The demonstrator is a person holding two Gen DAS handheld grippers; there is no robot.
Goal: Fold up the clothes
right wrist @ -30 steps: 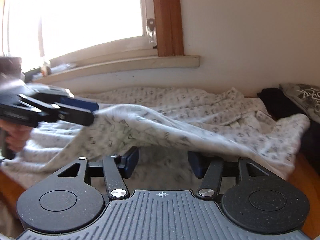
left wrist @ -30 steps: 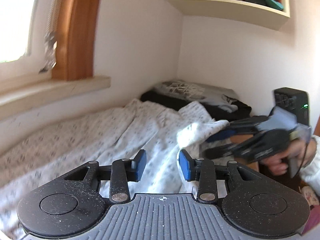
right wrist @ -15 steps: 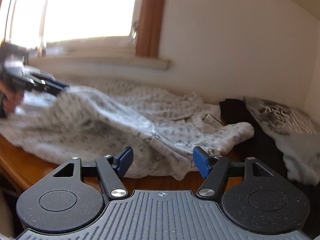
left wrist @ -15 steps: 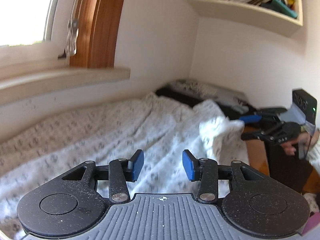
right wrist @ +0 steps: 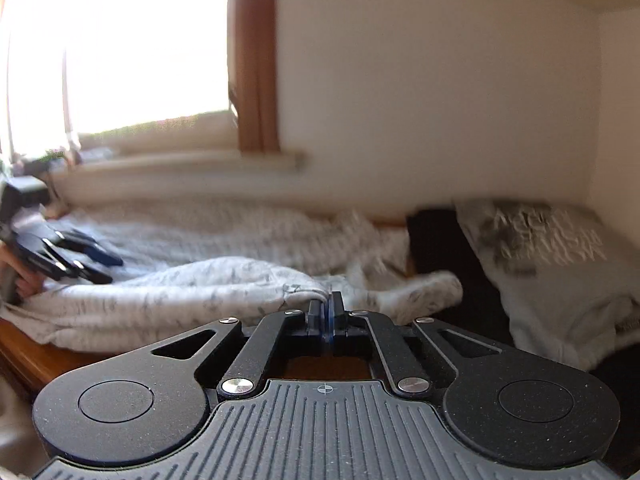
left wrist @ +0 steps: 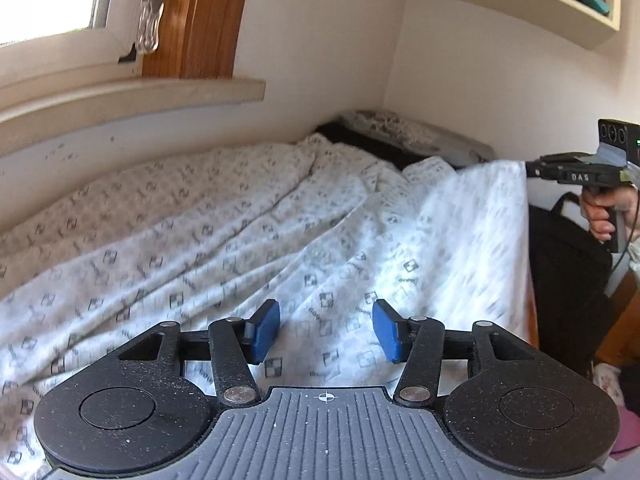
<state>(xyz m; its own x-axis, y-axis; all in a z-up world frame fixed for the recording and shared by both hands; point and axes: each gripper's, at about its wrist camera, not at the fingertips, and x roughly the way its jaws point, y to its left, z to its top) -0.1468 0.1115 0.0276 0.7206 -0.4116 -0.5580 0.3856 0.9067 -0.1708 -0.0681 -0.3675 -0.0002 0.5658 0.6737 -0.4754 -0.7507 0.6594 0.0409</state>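
Since half a second ago the right gripper (right wrist: 329,307) has snapped together on a corner of the white patterned garment (left wrist: 224,240) and lifted it, and in the left wrist view that corner now stands high at the right of the frame, pulled into a taut vertical edge. The garment lies rumpled across the middle of that view, over the wooden surface (right wrist: 24,354) whose bare front edge shows at lower left of the right wrist view. The left gripper (left wrist: 326,330) hovers low over the near part of the cloth, its blue pads spread and opening further, with nothing between them. Beyond the garment, at upper centre, a stack of dark and grey folded clothes (left wrist: 416,136) sits in the wall corner. The windowsill (left wrist: 132,96) runs along the upper left, leaving a strip of bare wall above the cloth. A black bag (left wrist: 568,280) stands at the right, just beyond the hanging edge.
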